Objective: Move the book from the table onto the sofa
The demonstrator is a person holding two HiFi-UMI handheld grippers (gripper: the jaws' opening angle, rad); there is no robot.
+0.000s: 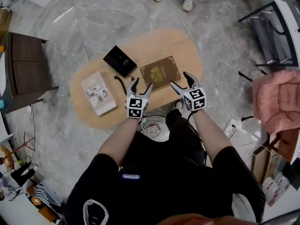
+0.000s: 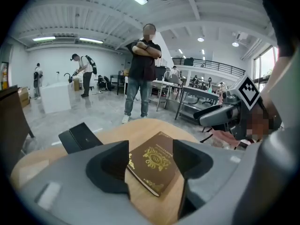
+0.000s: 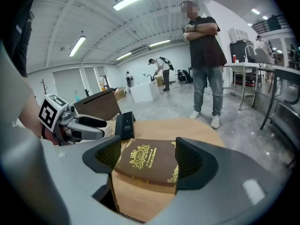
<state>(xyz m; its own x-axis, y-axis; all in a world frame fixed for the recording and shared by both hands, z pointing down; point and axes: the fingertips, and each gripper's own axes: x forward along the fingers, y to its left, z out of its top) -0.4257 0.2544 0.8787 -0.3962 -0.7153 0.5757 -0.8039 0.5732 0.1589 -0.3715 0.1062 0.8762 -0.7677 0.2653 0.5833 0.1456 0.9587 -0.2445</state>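
My left claw [image 1: 141,85] has its jaws spread wide with nothing clamped between them. Through the gap I see the near corner of the brown book [image 1: 160,71], gold ornament on its cover, lying flat on the table [image 1: 183,46]. My right claw [image 1: 179,79] is spread just the same, gripping nothing, and the book's near edge shows between its two dark pads [image 3: 191,159]. From above, the left claw sits just beside the book's near left corner and the right claw just beside its near right corner; I cannot tell whether either one touches the cover. The book rests around the middle of the oval wooden top. To its left lies a black box [image 1: 120,60], and further left, near the table's end, a pale illustrated booklet [image 1: 98,93]. Beyond the far edge of the table a person [image 2: 143,64] stands with arms crossed on the grey marbled floor [image 1: 93,18]. A dark wooden cabinet [image 1: 26,69] stands off to my left, and a pink cloth [image 1: 276,100] is draped to my right.
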